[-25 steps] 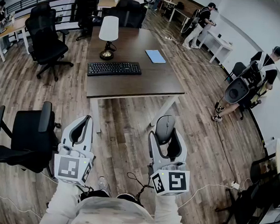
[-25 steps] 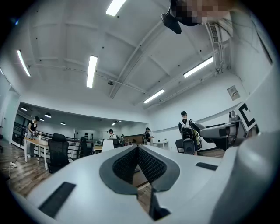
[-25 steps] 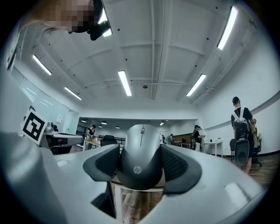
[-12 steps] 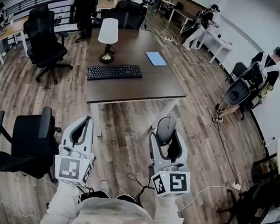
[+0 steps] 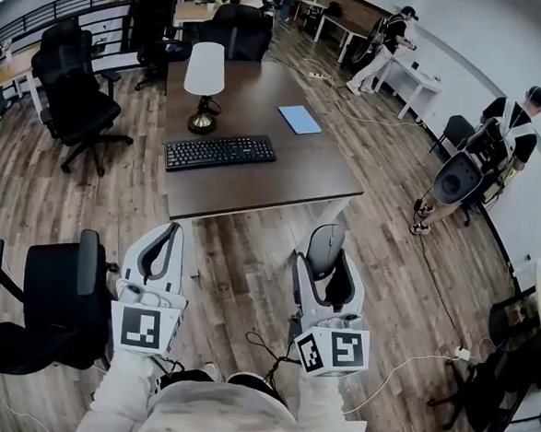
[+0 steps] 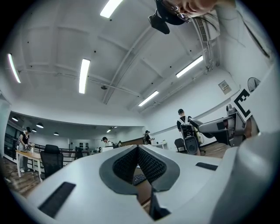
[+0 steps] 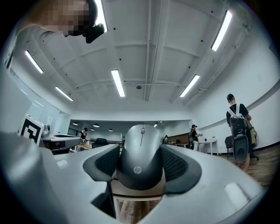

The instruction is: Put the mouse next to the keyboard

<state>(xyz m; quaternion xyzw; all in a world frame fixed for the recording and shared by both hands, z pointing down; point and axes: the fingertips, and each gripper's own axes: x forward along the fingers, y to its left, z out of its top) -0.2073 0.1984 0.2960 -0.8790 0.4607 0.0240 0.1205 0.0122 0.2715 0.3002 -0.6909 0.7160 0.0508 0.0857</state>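
A grey mouse (image 5: 325,246) (image 7: 141,156) is clamped between the jaws of my right gripper (image 5: 326,257) (image 7: 141,165), held above the wooden floor short of the table. The black keyboard (image 5: 220,151) lies on the dark brown table (image 5: 282,179), toward its left front. My left gripper (image 5: 160,249) (image 6: 138,164) is shut with nothing in it, its ribbed pads touching. Both grippers hover side by side in front of the table's near edge.
A lamp with a white shade (image 5: 204,84) stands behind the keyboard and a blue notebook (image 5: 299,119) lies at the table's right. Black office chairs (image 5: 51,289) (image 5: 73,100) stand to the left. People (image 5: 486,152) stand at the right wall.
The table and keyboard have slid slightly nearer and lower in the head view as I come forward. Both grippers keep their pose, the mouse still held.
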